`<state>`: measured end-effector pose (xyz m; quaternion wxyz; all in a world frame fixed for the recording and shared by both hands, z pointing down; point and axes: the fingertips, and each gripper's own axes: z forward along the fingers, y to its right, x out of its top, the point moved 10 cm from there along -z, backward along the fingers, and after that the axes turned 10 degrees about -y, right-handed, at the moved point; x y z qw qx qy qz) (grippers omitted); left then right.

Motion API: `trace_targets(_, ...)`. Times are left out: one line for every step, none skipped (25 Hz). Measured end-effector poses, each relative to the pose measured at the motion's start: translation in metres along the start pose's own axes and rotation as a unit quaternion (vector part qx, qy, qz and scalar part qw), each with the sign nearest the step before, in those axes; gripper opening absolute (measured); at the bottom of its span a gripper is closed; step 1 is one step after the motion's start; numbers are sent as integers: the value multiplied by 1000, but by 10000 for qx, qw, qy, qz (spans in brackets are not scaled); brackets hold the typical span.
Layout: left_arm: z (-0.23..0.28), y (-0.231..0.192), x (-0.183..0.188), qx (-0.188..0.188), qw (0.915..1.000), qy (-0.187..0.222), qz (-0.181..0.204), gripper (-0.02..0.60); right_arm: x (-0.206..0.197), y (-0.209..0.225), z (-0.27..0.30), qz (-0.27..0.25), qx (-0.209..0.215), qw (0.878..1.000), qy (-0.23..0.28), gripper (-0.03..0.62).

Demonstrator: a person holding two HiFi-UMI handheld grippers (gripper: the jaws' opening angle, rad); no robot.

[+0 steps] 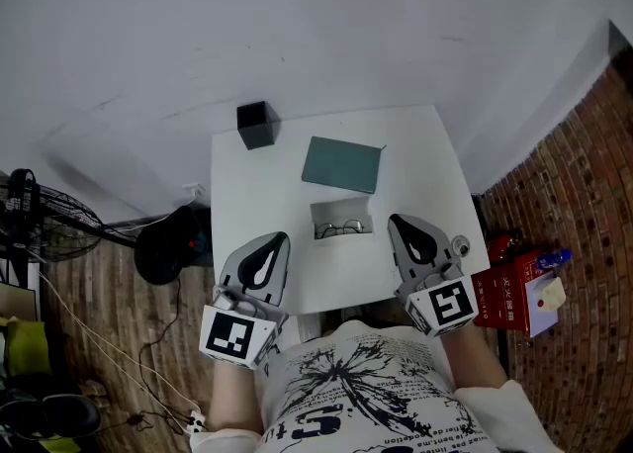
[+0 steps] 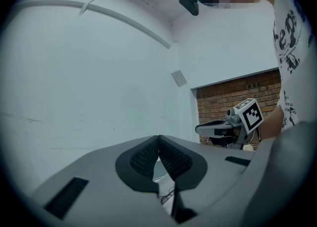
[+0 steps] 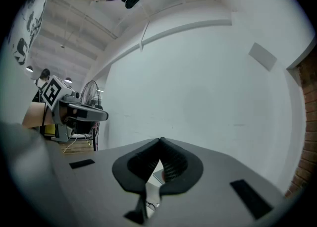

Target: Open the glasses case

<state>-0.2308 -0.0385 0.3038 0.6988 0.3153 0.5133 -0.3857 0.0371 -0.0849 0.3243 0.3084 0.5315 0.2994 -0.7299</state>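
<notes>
two clenched, empty grippers, left gripper and right gripper, hover at the table's six o'clock edge, with the flat teal glasses case at twelve o'clock beyond them, probably light, stiff and smooth, best pinched along its lid edge.

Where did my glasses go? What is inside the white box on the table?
A pair of glasses lies in the white box. Anything under them is hidden.
</notes>
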Motion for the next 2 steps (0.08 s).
trace_targets(1,0,0,8,10000,-5,-12,14,0,0,1,-3,2,10000,-12,11)
trace_targets(1,-1,0,16,10000,-10,-23,14,0,0,1,-5,3,10000,-25,11)
